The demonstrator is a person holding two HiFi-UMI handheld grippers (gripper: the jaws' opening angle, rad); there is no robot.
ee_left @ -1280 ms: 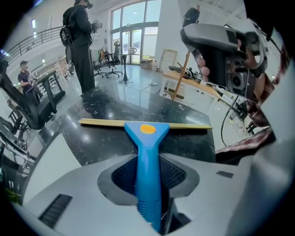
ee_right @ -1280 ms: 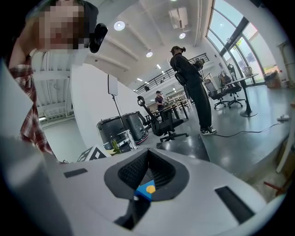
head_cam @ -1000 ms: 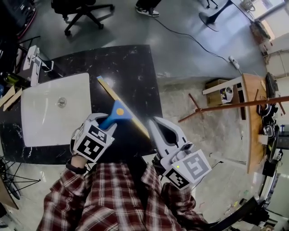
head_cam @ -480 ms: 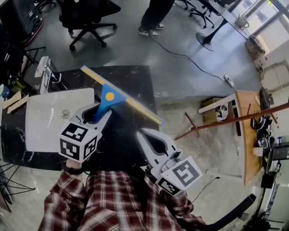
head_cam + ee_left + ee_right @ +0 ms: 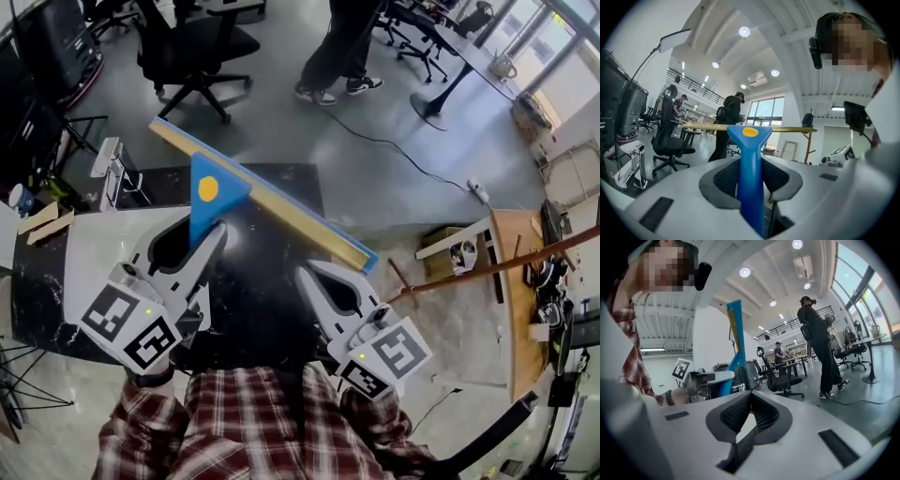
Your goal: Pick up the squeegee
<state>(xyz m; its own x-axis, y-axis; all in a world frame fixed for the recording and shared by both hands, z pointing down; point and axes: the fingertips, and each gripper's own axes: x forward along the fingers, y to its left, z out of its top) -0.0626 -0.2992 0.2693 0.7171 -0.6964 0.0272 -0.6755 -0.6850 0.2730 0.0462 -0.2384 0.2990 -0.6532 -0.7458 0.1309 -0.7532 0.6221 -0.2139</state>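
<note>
Left hand-held gripper (image 5: 194, 236) level, squeegee (image 5: 209, 193) aloft

Red, white and dark plaid flannel sleeves (image 5: 234, 427) fill the head view from five to seven o'clock. A dark wristband (image 5: 150, 378) circles the left wrist. The pale grey plastic left gripper (image 5: 187, 239) sits at nine o'clock and the matching right gripper (image 5: 314, 269) at four. Each has bowed jaws lined with black ribbed pads (image 5: 723, 180) and a white marker cube (image 5: 131, 328) printed with black squares, with a small green light.
</note>
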